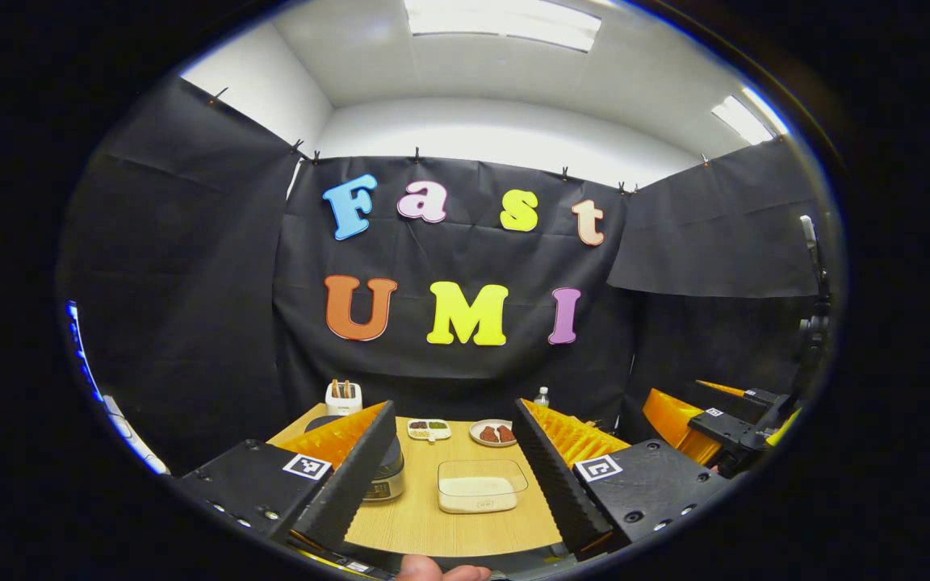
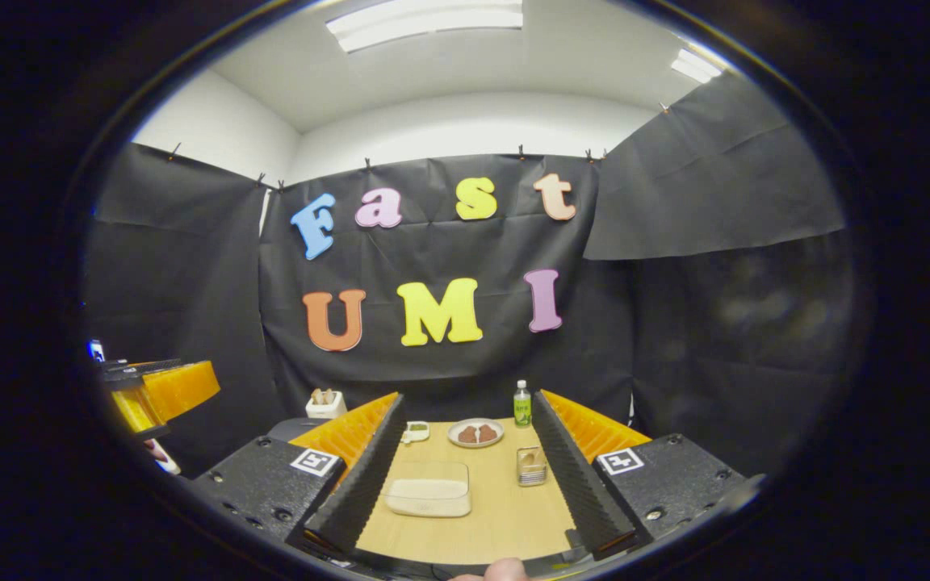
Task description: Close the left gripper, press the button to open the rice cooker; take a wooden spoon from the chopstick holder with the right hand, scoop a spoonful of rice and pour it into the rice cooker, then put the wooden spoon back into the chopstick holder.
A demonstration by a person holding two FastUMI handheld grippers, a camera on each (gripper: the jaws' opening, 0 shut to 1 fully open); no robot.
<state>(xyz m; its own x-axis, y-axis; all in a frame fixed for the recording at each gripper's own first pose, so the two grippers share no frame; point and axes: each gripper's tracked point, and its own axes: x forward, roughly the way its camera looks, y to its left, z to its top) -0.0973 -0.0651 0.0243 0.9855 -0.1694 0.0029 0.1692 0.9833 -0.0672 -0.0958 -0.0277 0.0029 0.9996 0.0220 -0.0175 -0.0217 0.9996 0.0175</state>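
Rice cooker (image 1: 388,476) sits lid down on the table (image 1: 416,524) in my left gripper view, partly behind one finger of my left gripper (image 1: 453,464), jaws wide apart, nothing held. Clear rice container (image 1: 481,486) mid-table, chopstick holder (image 1: 344,397) at the far left corner. Right gripper view: right gripper (image 2: 465,468) jaws apart too, empty; rice container (image 2: 429,488) between them, chopstick holder (image 2: 325,403) far left. I judge nothing is done yet; every step remains.
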